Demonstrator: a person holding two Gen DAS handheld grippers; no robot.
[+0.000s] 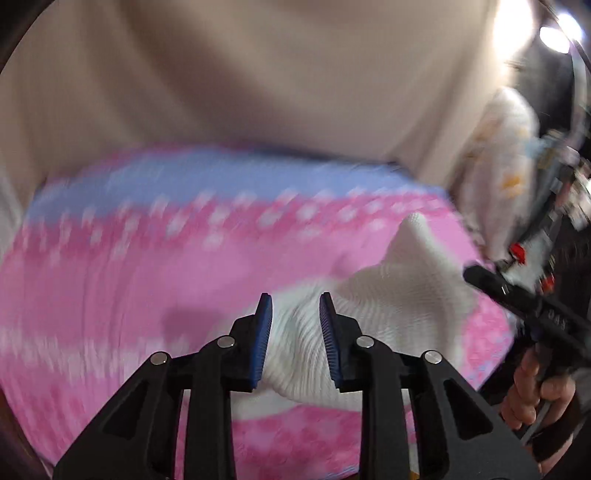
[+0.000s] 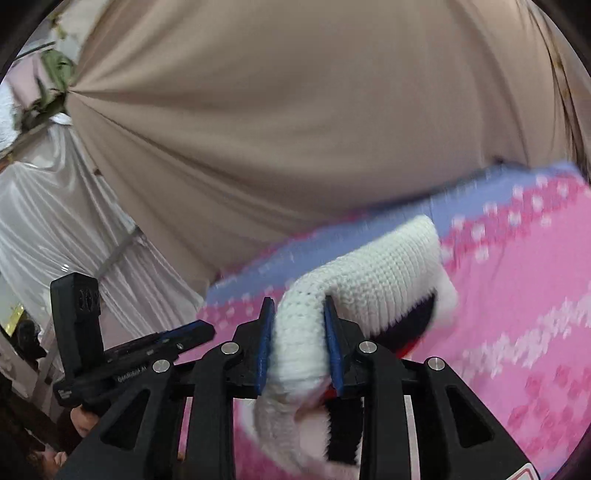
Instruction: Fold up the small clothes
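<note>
2 grippers: both grip 1 white knit garment [image 1: 369,317] above the pink blanket [image 1: 147,266].
Left gripper [image 1: 295,332]: blue pads clamped on a bunched white fold.
Right gripper [image 2: 299,343]: clamped on a rolled white edge.
Blanket: pink with white dots, lilac border [image 2: 461,199], beige cloth [image 2: 295,110] beyond it.

Bright, even light; a lamp [image 1: 554,33] flares white at the left view's upper right, the pink blanket [image 1: 147,258] smears with motion blur, fisheye edges curve dark
</note>
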